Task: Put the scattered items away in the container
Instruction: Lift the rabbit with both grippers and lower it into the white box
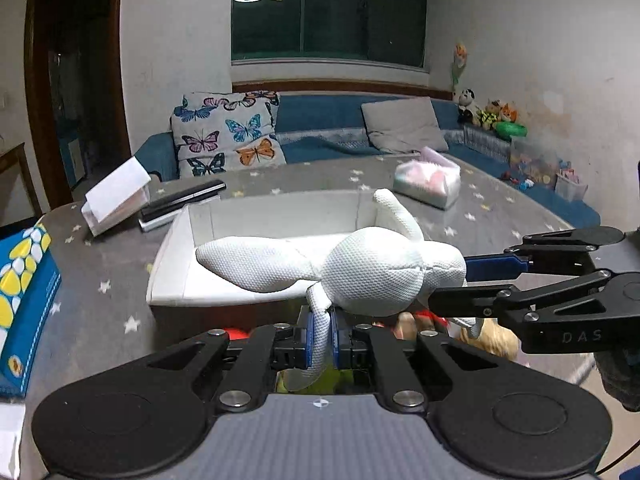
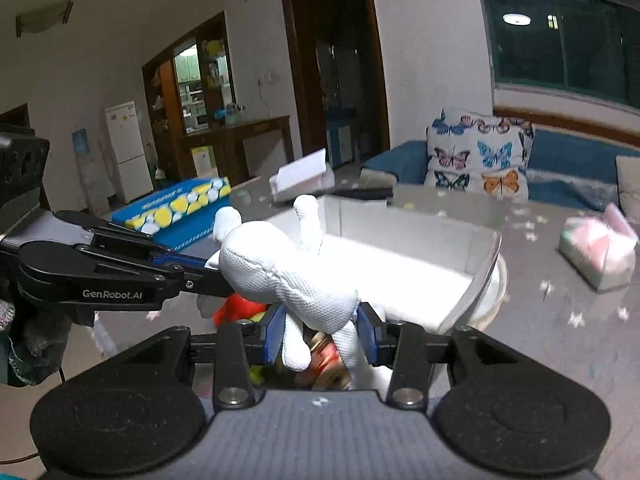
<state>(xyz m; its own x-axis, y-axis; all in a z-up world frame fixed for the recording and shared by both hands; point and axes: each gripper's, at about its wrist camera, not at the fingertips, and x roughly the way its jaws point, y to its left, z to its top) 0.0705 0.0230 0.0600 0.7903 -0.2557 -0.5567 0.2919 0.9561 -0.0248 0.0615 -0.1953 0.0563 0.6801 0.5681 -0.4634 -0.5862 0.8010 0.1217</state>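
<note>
A white mesh plush rabbit [image 1: 372,272] hangs in the air, held by both grippers just in front of a white open box [image 1: 180,248]. My left gripper [image 1: 322,340] is shut on one thin white limb of the rabbit. My right gripper [image 2: 320,334] is shut on the rabbit's lower body [image 2: 296,284]; it enters the left wrist view from the right [image 1: 460,280]. The box [image 2: 400,272] shows nothing inside it. Under the rabbit lie more toys, red and yellow [image 2: 236,308], partly hidden.
The table has a grey star-patterned cloth [image 1: 100,264]. On it are a blue and yellow tissue box [image 1: 24,292], a white card holder [image 1: 116,196], a dark flat case [image 1: 180,200] and a clear tissue pack [image 1: 428,180]. A blue sofa [image 1: 320,120] stands behind.
</note>
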